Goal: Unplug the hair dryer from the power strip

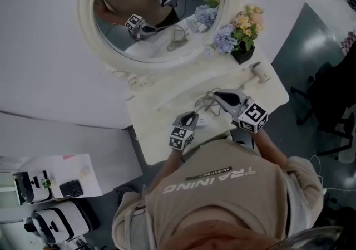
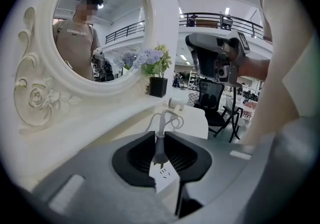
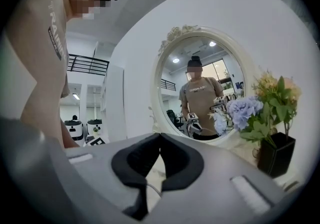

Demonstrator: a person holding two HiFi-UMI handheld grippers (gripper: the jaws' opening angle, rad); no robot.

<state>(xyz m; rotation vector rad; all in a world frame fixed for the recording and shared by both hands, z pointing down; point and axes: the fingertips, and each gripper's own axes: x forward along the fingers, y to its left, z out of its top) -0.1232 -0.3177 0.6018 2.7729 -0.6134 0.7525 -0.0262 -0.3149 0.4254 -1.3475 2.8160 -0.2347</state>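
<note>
In the left gripper view my left gripper (image 2: 160,138) is shut on a pale plug (image 2: 159,152), with the pads pressing both its sides. Directly under the plug lies the white power strip (image 2: 165,177) with free socket slots showing; whether the prongs are seated I cannot tell. From the plug a white cord (image 2: 169,118) loops back to the hair dryer (image 2: 176,103), which rests at the table's far right (image 1: 259,70). In the head view the left gripper (image 1: 192,116) is at the strip (image 1: 202,122). My right gripper (image 1: 221,96) hovers just beyond it, its tips touching (image 3: 159,135) and holding nothing.
A white vanity table (image 1: 146,144) stands against the wall under an oval framed mirror (image 1: 100,54). At its back right is a black pot of flowers (image 1: 242,33). An office chair (image 1: 331,104) stands on the floor to the right, and papers (image 1: 61,179) lie at the lower left.
</note>
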